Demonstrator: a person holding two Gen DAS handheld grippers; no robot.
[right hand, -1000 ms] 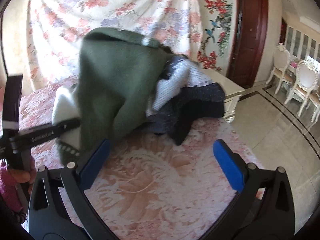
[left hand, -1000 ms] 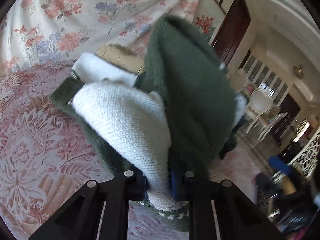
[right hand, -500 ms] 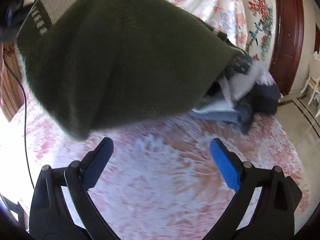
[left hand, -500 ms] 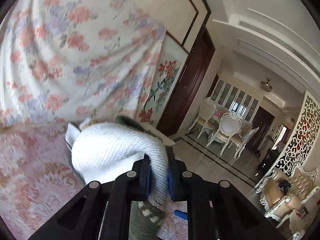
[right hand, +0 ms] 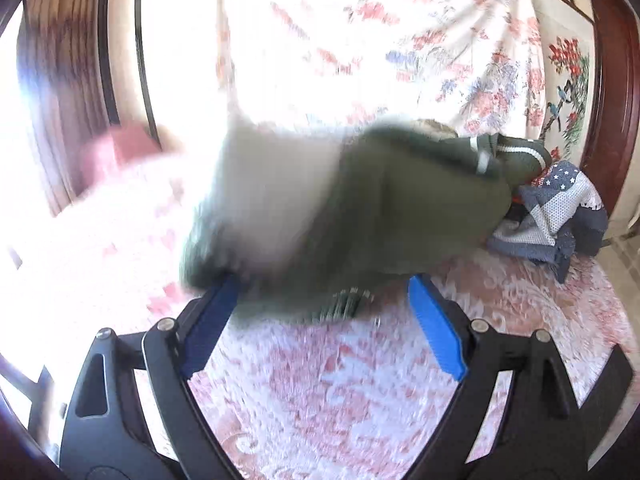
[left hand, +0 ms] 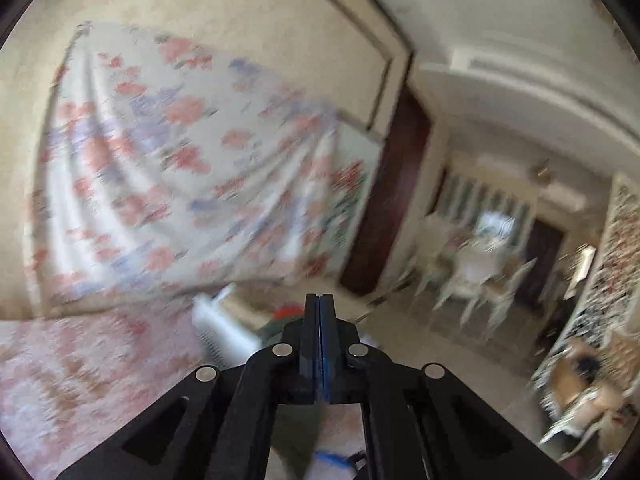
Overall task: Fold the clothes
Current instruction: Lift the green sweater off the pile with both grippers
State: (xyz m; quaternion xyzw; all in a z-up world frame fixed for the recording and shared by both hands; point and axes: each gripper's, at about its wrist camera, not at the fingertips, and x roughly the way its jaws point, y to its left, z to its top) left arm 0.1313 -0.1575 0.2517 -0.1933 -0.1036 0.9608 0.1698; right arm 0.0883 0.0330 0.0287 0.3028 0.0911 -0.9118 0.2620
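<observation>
The dark green sweater [right hand: 380, 208] with a pale, blurred panel sprawls on the pink patterned bedspread [right hand: 340, 380], smeared by motion. Its ribbed hem [right hand: 344, 300] reaches in between the blue pads [right hand: 436, 324] of my right gripper [right hand: 324, 312], which stands open just in front of it. My left gripper [left hand: 320, 308] is raised and points across the room. Its fingers are pressed flush together and no cloth shows between the tips. Something white and blurred [left hand: 224, 328] lies just beyond it to the left.
A heap of navy and white clothes [right hand: 552, 216] sits at the bed's far right corner. A floral sheet [left hand: 160, 160] hangs on the wall behind the bed. A dark wooden door [left hand: 392, 200] and white dining chairs [left hand: 472, 272] stand to the right.
The white knit sleeve that sat in my left gripper is gone from its fingers, which are now fully together. The green sweater has dropped from high in the right view down onto the bed.
</observation>
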